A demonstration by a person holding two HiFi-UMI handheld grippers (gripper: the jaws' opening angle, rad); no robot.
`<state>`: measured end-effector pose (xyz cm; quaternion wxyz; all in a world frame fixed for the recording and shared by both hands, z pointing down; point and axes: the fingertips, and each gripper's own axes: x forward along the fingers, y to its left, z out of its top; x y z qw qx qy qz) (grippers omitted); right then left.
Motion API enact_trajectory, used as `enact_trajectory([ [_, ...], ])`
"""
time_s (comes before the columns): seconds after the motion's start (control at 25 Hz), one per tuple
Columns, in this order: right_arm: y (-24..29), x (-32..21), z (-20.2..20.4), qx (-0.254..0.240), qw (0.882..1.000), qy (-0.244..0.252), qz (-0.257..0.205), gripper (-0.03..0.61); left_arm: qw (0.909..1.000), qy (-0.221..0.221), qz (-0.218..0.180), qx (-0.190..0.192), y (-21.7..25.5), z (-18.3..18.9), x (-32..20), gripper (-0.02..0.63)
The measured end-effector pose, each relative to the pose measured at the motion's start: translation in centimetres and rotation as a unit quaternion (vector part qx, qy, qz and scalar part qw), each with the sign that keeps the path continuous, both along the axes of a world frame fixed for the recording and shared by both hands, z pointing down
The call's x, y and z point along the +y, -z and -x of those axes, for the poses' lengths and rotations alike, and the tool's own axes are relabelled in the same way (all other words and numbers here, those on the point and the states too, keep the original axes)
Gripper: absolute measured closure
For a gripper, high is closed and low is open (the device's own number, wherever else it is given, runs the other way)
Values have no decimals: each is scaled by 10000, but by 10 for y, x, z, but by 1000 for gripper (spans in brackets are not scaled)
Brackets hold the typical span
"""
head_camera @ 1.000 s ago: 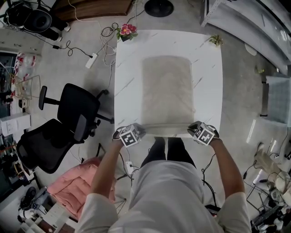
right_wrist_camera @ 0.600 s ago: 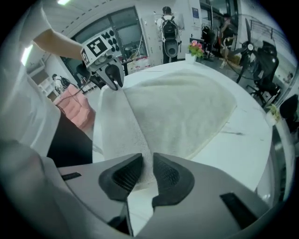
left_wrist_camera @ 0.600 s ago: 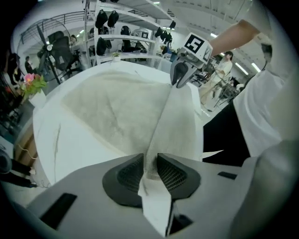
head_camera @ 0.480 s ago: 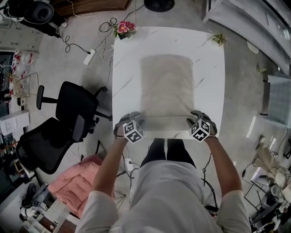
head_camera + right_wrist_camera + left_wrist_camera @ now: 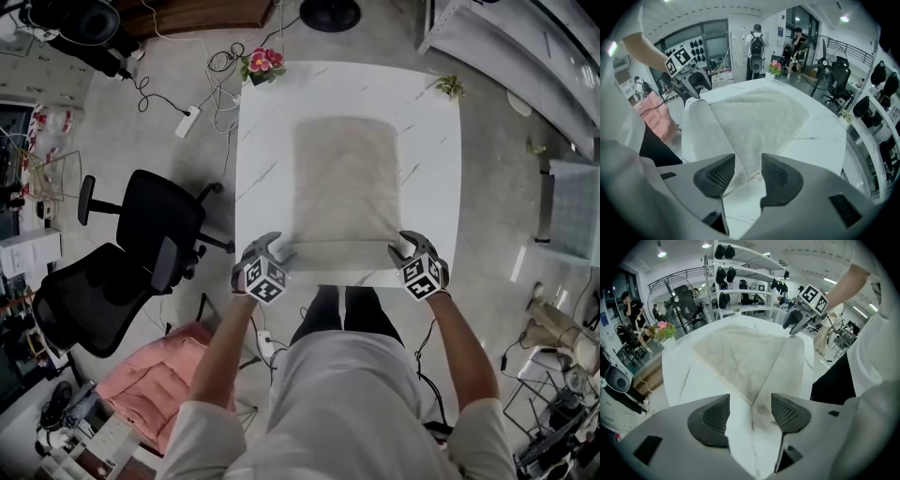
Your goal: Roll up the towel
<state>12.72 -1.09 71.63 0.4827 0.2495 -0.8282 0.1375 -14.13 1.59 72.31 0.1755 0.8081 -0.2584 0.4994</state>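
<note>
A beige towel (image 5: 345,178) lies flat on the white marble-look table (image 5: 258,159), its near edge turned over into a narrow fold (image 5: 342,251). My left gripper (image 5: 273,249) is at the fold's left end and my right gripper (image 5: 404,246) at its right end. Both sets of jaws have just been opening. In the left gripper view the fold's corner (image 5: 752,401) lies between the spread pads of the left gripper (image 5: 750,414), untouched. In the right gripper view the towel's corner (image 5: 746,161) sits between the parted pads of the right gripper (image 5: 747,177), not pressed.
A pot of pink flowers (image 5: 262,64) stands on the table's far left corner and a small plant (image 5: 447,84) on its far right corner. A black office chair (image 5: 141,244) and a pink cushion (image 5: 155,384) are on the floor to the left.
Both grippers moved away from the table's near edge, carrying the towel's near edge over onto itself. Their jaws, shut on the corners before, now stand apart and have let go.
</note>
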Motion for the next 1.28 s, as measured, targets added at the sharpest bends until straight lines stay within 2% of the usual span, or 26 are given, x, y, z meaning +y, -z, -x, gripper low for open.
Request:
enact_trajectory([
  [0.12, 10, 23, 5, -153, 9996, 240, 92, 396, 9994, -258, -32, 218, 12, -12, 23, 325],
  [0.24, 5, 53, 12, -166, 9973, 655, 282, 400, 9970, -703, -5, 319, 10, -30, 52, 354],
  [0.4, -12, 79, 14, 45, 9939, 1054, 330, 402, 9935, -1091, -329, 41, -6, -40, 73, 434],
  [0.52, -27, 86, 11, 329, 9914, 1256, 136, 402, 9919, -1092, -569, -321, -24, -36, 74, 436],
  [0.64, -40, 83, 8, 489, 9905, 1289, 5, 405, 9908, -1105, -628, -456, -39, -34, 70, 445],
  [0.76, -47, 76, 7, 543, 9917, 1162, -127, 448, 9893, -1168, -706, -517, -44, -37, 64, 477],
  [0.84, -48, 77, 8, 542, 9918, 1139, -195, 488, 9888, -1197, -715, -537, -44, -38, 66, 523],
  [1.0, -46, 93, 6, 509, 9913, 1208, -144, 515, 9898, -1228, -559, -454, -41, -36, 83, 548],
  [1.28, -40, 143, 1, 429, 9875, 1487, 304, 517, 9882, -1521, 72, -180, -37, -40, 134, 549],
])
